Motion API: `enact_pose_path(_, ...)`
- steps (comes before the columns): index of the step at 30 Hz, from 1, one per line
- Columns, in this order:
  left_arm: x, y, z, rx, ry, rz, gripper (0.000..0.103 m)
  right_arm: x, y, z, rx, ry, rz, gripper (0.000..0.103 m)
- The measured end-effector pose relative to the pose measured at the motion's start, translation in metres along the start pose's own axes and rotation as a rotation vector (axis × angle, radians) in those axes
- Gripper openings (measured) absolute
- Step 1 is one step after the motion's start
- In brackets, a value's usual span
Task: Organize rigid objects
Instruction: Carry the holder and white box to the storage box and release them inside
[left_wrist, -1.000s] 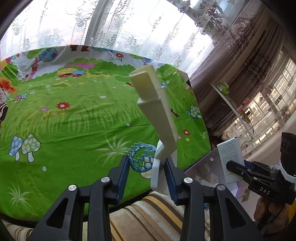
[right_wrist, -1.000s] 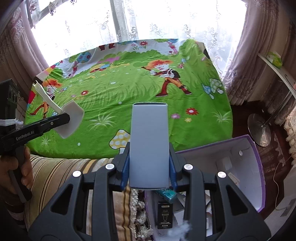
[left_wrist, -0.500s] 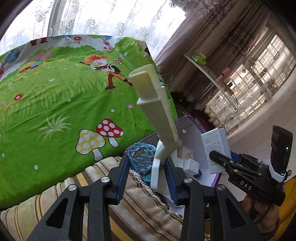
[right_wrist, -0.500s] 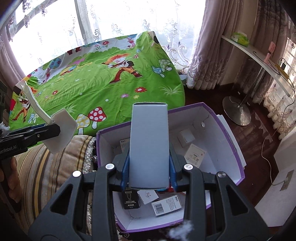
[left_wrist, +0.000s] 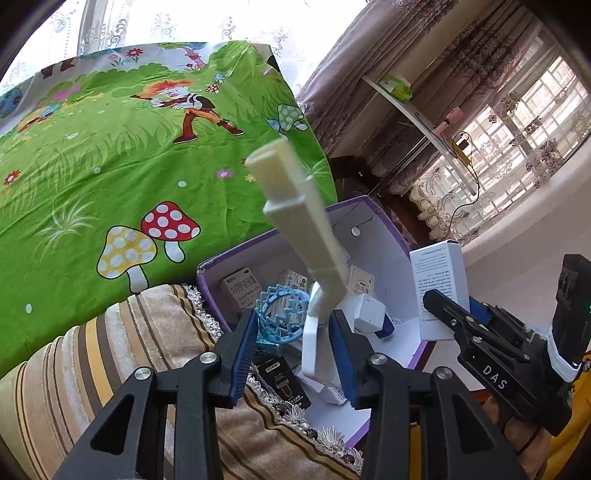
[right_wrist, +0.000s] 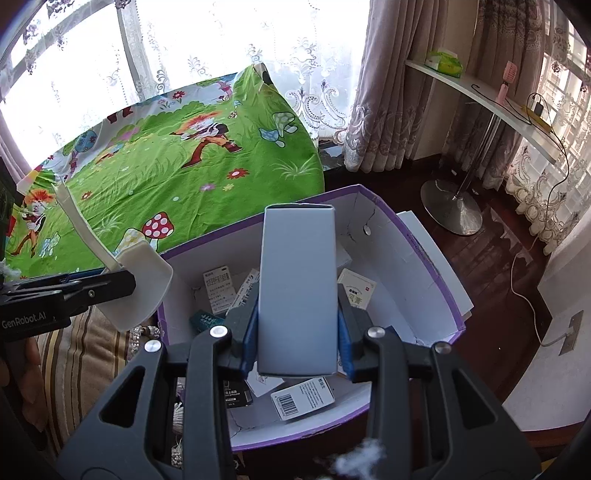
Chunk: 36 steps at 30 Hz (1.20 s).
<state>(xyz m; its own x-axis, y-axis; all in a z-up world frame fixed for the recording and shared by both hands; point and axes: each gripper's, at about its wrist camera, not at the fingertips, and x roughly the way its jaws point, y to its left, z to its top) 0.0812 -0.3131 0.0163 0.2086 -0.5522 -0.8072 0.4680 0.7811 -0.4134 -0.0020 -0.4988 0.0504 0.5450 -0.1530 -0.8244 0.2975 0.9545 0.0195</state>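
Observation:
My left gripper (left_wrist: 291, 332) is shut on a cream plastic scoop (left_wrist: 299, 221) and a light blue lattice ring (left_wrist: 282, 314), held over the left edge of a purple-rimmed white box (left_wrist: 369, 206). The scoop (right_wrist: 140, 288) and the left gripper (right_wrist: 110, 284) also show at the left of the right wrist view. My right gripper (right_wrist: 297, 325) is shut on a tall grey-white carton (right_wrist: 297, 288) above the box (right_wrist: 436, 273). The carton (left_wrist: 439, 288) and the right gripper (left_wrist: 443, 306) show in the left wrist view.
Several small cartons (right_wrist: 218, 288) lie in the box. A striped cushion (left_wrist: 110, 369) lies left of it, beside a table with a green cartoon cloth (left_wrist: 110, 166). A wall shelf (right_wrist: 480, 96), a stand base (right_wrist: 450, 210) and dark wood floor are to the right.
Both grippers have moved right, from over the green cloth to over the purple box, still holding their objects. The box now fills the middle of both views.

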Motion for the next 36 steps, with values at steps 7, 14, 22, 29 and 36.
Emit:
enact_pose_path(7, -0.007, 0.010, -0.011, -0.062, 0.017, -0.029, 0.068, -0.007, -0.007, -0.005, 0.017, -0.007, -0.011, 0.059)
enact_pose_path(14, -0.033, 0.003, -0.051, -0.061, 0.031, -0.043, 0.076, -0.024, -0.011, -0.018, 0.016, -0.028, -0.051, 0.065)
enact_pose_path(22, -0.030, -0.015, -0.059, 0.032, 0.037, -0.008, 0.093, -0.028, -0.017, -0.032, 0.016, -0.007, -0.068, 0.066)
enact_pose_path(29, -0.028, -0.017, -0.059, 0.053, 0.045, 0.001, 0.096, -0.025, -0.019, -0.034, 0.016, 0.005, -0.062, 0.066)
enact_pose_path(36, -0.028, -0.027, -0.061, 0.111, 0.030, 0.001, 0.099, -0.024, -0.020, -0.035, 0.022, 0.011, -0.057, 0.066)
